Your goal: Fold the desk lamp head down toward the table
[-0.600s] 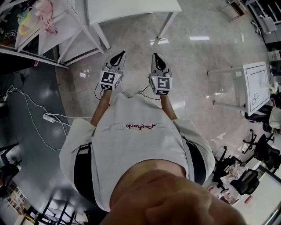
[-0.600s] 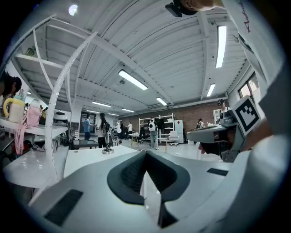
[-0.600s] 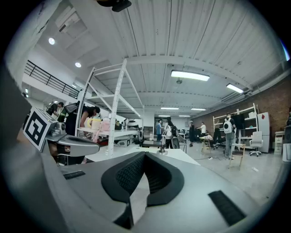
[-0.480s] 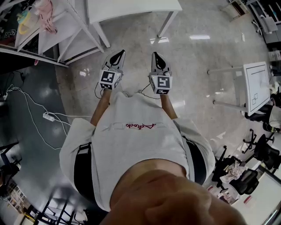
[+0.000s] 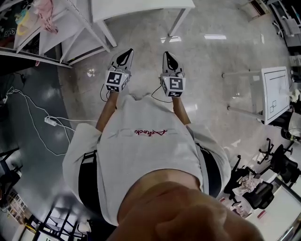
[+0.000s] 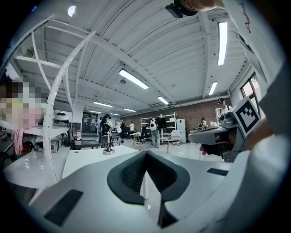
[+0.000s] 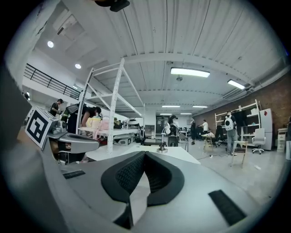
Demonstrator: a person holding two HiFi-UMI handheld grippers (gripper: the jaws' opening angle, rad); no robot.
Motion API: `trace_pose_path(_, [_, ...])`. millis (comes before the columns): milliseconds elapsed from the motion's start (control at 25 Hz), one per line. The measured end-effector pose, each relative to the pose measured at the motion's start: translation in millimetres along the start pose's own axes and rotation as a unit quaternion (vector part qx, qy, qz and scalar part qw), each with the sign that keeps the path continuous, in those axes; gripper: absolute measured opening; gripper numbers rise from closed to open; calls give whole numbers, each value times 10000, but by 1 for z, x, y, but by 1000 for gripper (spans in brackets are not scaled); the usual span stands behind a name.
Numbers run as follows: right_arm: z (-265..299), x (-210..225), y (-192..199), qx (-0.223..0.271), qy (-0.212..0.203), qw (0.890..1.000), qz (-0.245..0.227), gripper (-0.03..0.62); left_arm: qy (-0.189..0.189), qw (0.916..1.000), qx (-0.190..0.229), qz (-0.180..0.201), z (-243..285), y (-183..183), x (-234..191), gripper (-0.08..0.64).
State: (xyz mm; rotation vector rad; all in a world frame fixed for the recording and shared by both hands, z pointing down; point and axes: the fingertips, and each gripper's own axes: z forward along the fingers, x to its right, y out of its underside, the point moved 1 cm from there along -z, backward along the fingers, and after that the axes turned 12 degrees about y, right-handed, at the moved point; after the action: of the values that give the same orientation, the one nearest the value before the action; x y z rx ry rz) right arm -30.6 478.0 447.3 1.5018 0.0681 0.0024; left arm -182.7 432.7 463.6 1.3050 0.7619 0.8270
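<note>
Jaws on my left gripper (image 5: 126, 56) and right gripper (image 5: 169, 59) are both closed, nothing in them. The desk lamp (image 7: 162, 144) is still way off on the table (image 5: 141, 7), so I'd step closer, open one gripper and go for the head.

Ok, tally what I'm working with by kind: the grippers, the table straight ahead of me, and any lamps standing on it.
Grippers: 2, the left gripper and the right gripper, both shut with nothing held.
Tables: 1, the white table.
Lamps: 1, the desk lamp standing on that table.
Total: 4.
</note>
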Motion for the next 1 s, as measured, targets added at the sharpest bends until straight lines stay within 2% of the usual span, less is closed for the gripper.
trace_pose_path(280, [8, 32, 7, -29, -27, 9998, -171, 18, -208, 9998, -8, -9, 21, 1, -5, 26])
trace_pose_path(640, [12, 58, 21, -102, -259, 9993, -232, 18, -441, 9990, -34, -111, 40, 11, 4, 26])
trace_pose_path(1000, [20, 52, 25, -50, -395, 9990, -206, 18, -505, 9986, -43, -117, 42, 16, -3, 26])
